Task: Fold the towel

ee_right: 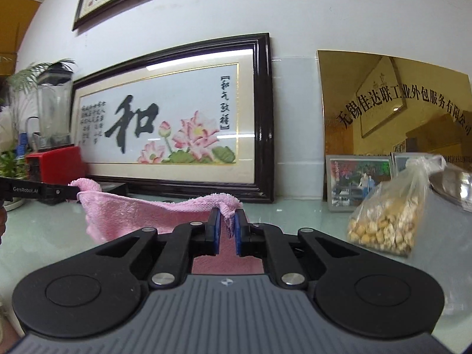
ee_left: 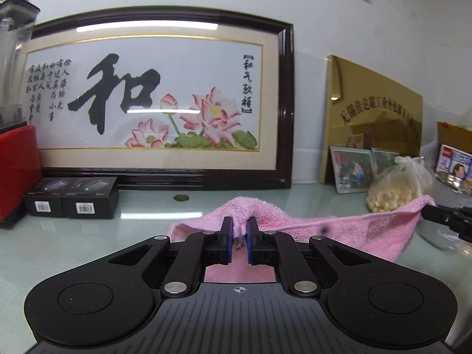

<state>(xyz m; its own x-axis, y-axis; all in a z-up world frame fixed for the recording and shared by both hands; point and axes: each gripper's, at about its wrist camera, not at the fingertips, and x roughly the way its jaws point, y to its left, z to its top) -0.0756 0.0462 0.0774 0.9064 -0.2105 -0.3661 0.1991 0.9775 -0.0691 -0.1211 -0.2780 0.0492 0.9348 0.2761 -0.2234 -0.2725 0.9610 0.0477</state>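
A pink towel (ee_left: 339, 230) hangs stretched between my two grippers above the glass table (ee_left: 88, 244). My left gripper (ee_left: 239, 224) is shut on one corner of the towel. My right gripper (ee_right: 227, 216) is shut on the other corner of the towel (ee_right: 141, 215). The right gripper shows in the left wrist view at the far right (ee_left: 427, 211), holding the towel's edge. The left gripper shows in the right wrist view at the far left (ee_right: 75, 190). The towel's lower part sags toward the table.
A large framed picture (ee_left: 153, 103) leans on the wall behind. Two black boxes (ee_left: 70, 197) and a red blender base (ee_left: 17, 171) stand at the left. A bag of nuts (ee_right: 386, 224), photo frames (ee_right: 357, 183) and a gold plaque (ee_right: 392, 103) stand at the right.
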